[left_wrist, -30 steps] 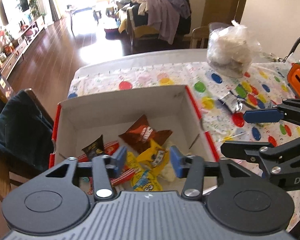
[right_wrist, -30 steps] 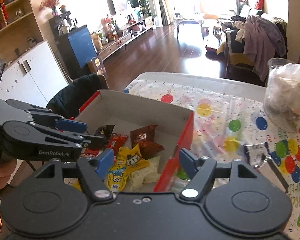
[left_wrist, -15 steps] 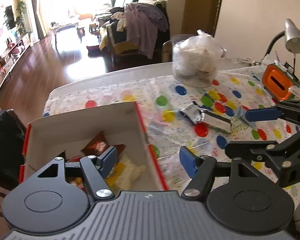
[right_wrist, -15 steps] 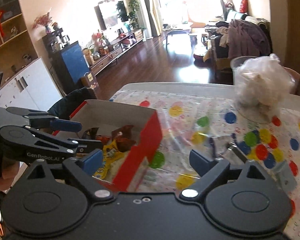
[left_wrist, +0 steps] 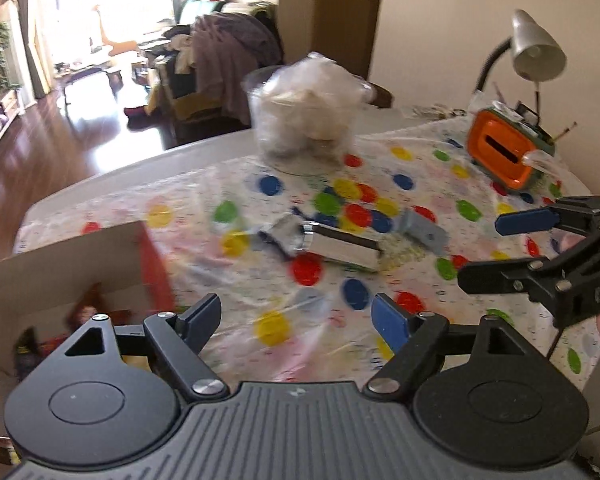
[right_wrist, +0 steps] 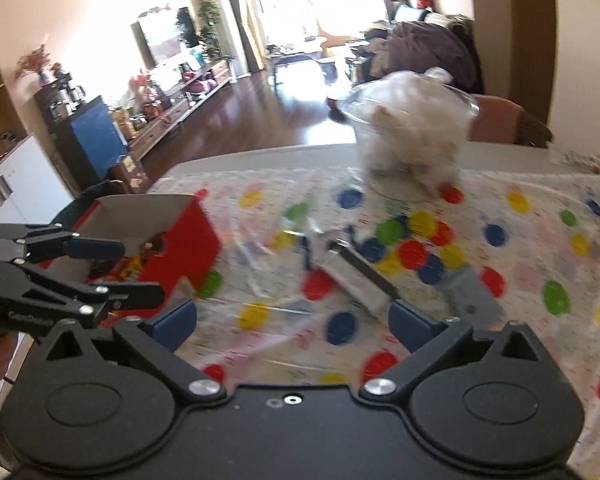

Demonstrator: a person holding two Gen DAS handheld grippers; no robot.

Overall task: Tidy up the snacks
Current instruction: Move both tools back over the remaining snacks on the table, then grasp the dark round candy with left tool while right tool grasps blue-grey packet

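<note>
A red box with white inside [left_wrist: 64, 256] [right_wrist: 180, 240] holds several snack packets and sits at the table's left end. A silver packet [left_wrist: 336, 246] [right_wrist: 356, 276] and a grey-blue packet [left_wrist: 424, 232] [right_wrist: 472, 292] lie loose on the dotted tablecloth. My left gripper [left_wrist: 296, 322] [right_wrist: 136, 272] hangs over the cloth just right of the box, its jaws opening with nothing between them. My right gripper [right_wrist: 294, 320] [left_wrist: 500, 250] hovers short of the silver packet, jaws also opening and empty.
A clear bowl of white bagged food [left_wrist: 304, 120] [right_wrist: 412, 140] stands at the far edge. An orange box [left_wrist: 504, 152] and a desk lamp [left_wrist: 536, 52] are at the back right. A dark chair [right_wrist: 100, 192] stands beyond the box.
Both grippers have swung right, from over the box to over the open cloth near the loose packets. Both pairs of jaws have spread wider.
</note>
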